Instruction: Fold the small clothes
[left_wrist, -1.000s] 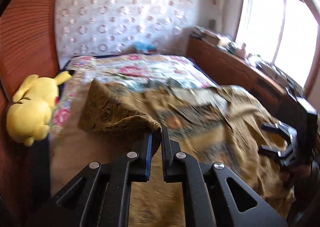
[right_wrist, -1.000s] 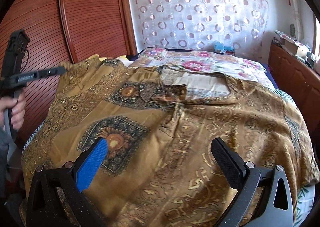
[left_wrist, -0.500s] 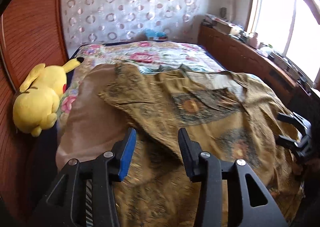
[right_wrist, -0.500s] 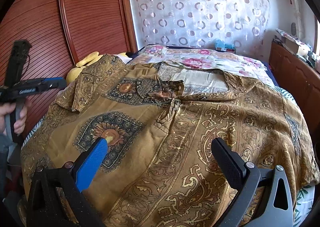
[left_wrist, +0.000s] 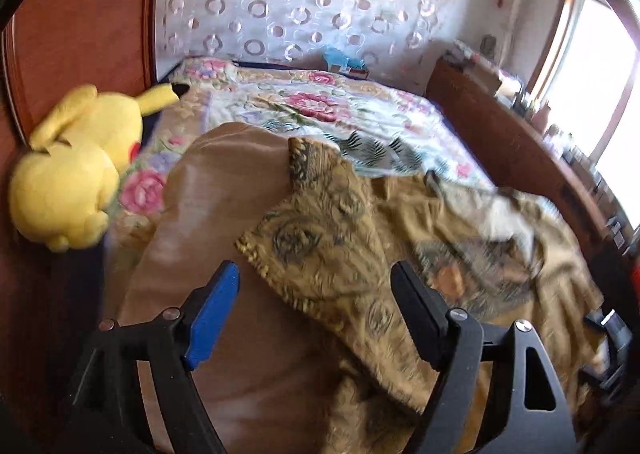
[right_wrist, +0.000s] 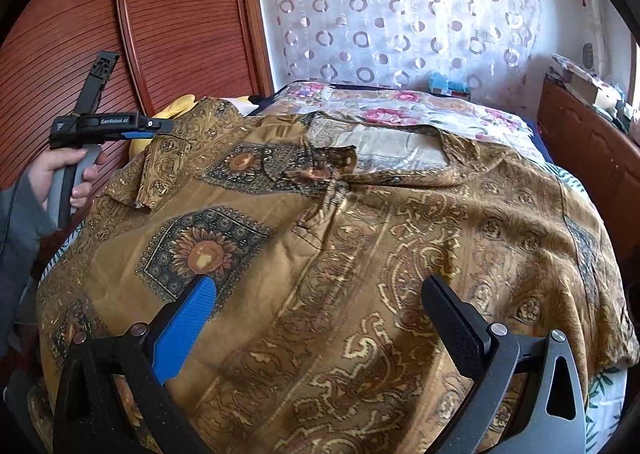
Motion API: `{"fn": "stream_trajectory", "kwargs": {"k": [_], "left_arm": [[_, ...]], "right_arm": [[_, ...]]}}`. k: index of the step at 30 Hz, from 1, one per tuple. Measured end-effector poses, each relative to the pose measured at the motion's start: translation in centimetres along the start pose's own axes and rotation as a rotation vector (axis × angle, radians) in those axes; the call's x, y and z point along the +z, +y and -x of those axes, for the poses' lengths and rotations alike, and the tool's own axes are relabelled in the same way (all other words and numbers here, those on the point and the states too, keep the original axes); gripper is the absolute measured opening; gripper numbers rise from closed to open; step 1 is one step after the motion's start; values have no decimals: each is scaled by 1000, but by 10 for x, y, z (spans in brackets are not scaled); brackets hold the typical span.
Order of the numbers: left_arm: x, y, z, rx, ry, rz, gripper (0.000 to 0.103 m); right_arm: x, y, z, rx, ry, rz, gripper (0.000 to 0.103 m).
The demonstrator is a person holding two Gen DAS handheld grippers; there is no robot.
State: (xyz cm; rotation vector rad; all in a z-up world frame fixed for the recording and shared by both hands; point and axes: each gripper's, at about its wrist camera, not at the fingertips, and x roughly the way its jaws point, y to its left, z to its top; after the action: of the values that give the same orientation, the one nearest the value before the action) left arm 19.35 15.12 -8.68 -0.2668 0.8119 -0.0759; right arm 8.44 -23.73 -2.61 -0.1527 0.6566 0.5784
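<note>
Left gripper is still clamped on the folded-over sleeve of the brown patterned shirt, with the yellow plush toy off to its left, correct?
Not clamped. The left wrist view shows the left gripper open, jaws just widened, the sleeve lying released beyond them. The yellow plush toy is at left.

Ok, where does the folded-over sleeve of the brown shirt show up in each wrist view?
Left wrist: sleeve sits centre, just beyond the open left gripper, lying on the shirt's plain inside.
Right wrist: sleeve lies upper left, beside the left gripper.
Shared landmark: the yellow plush toy.
</note>
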Motion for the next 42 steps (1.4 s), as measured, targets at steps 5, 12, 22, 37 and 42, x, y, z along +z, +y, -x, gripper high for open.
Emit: {"fn": "stream_trajectory", "kwargs": {"k": [5,12,22,37,42], "left_arm": [[7,7,-8,25,20,29,49],[11,-11,-3,11,3,-41,5],[32,-70,-7,9,-27,-176,5],[-4,-128,-8,-63,20,-291,88],[-28,-142,-21,-57,78,-342,88]], "right_arm": [[-7,-10,6,-2,4,-29,102],[-12,-21,23,-19,-13,-51,102],[-21,-38,38,-49,-21,-83,102],[-30,-64,66,-129,-20,-114,93],[-30,-80,74,-178,-15,-133,86]]}}
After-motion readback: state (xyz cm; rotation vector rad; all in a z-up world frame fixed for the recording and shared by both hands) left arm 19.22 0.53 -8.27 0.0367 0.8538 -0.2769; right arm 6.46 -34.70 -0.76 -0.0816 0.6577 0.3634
